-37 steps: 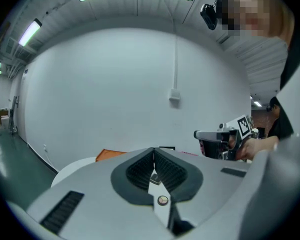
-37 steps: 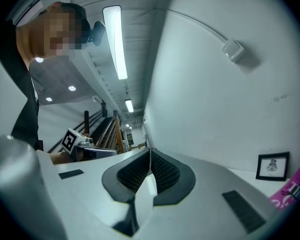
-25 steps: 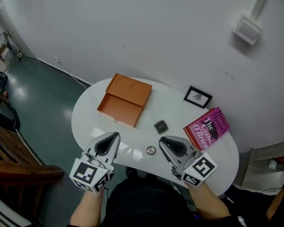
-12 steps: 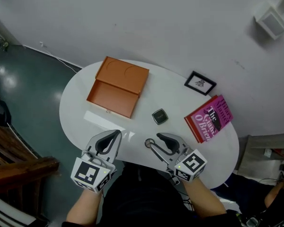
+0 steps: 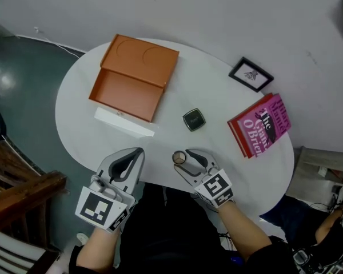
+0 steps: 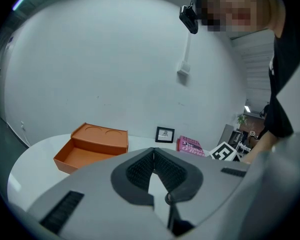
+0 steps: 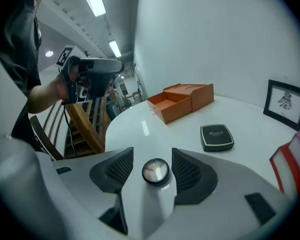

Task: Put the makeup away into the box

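An orange box (image 5: 124, 89) lies open on the white table (image 5: 217, 96), its lid (image 5: 146, 59) folded back behind it and its tray bare. A black square compact (image 5: 194, 119) rests mid-table. At the near edge sits a small round jar (image 5: 179, 157) with a mirrored top. My right gripper (image 5: 186, 156) straddles that jar (image 7: 155, 171); its jaws are opening and the pads stand apart from it on both sides. My left gripper (image 5: 130, 163) hovers off the near left edge, shut with nothing in it. The box (image 6: 87, 151) shows far left in the left gripper view.
A pink and red book (image 5: 260, 124) lies at the table's right side, with a small black picture frame (image 5: 251, 74) behind it. A wooden chair (image 5: 17, 193) stands left of the table over the dark green floor. The wall runs close behind.
Both grippers have come down toward the table's near edge. The right gripper's jaws, shut before, have spread and now stand on either side of the small jar.
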A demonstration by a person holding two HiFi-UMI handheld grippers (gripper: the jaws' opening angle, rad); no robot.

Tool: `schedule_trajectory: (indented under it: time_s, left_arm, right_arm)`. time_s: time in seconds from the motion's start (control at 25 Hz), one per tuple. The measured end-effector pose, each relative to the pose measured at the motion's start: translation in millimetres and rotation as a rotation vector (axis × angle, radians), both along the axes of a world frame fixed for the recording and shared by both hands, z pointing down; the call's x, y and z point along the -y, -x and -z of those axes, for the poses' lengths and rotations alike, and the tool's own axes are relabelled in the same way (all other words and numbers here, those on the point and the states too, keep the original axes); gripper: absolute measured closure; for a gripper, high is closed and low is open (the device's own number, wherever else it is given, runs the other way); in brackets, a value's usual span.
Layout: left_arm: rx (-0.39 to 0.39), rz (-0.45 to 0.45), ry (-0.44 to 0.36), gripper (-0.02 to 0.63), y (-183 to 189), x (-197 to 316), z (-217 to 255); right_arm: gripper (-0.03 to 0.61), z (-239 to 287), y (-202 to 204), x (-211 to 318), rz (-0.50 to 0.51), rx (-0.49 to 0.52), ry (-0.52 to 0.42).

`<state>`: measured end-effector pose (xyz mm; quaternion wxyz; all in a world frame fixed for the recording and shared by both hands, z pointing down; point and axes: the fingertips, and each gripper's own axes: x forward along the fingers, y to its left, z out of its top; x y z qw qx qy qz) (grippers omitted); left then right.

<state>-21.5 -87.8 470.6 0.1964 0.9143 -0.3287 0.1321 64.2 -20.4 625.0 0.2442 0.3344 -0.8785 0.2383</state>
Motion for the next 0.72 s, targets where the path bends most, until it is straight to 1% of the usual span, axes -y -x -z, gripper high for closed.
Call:
schedule_trajectory:
  time_s: [0.16, 0.24, 0.44, 0.6, 0.72]
  left_arm:
    - [0.013, 0.011, 0.009, 0.601, 4.0, -4.4, -4.5]
    - [0.017, 0.02, 0.008, 0.601, 6.4, -6.2, -4.1]
    - [0.024, 0.036, -0.004, 0.601, 7.1, -9.2, 2.6]
    - [0.031, 0.056, -0.012, 0.601, 9.7, -10.0, 7.2]
    - [0.033, 0.076, -0.039, 0.601, 13.5, -9.6, 15.3]
  right_arm:
    - [0.354, -25.9, 2.6, -5.2, 0.04, -0.108, 0.011]
    - [0.353, -35.5, 4.4, -5.5, 0.057, -0.146, 0.014]
    - [0.353, -46.7, 7.2, -6.2, 0.089, -0.185, 0.03]
    - [0.354, -55.3, 6.7, -5.9, 0.104, -0.242, 0.029]
    - [0.354, -56.4, 5.9, -6.1, 0.129, -0.263, 0.034]
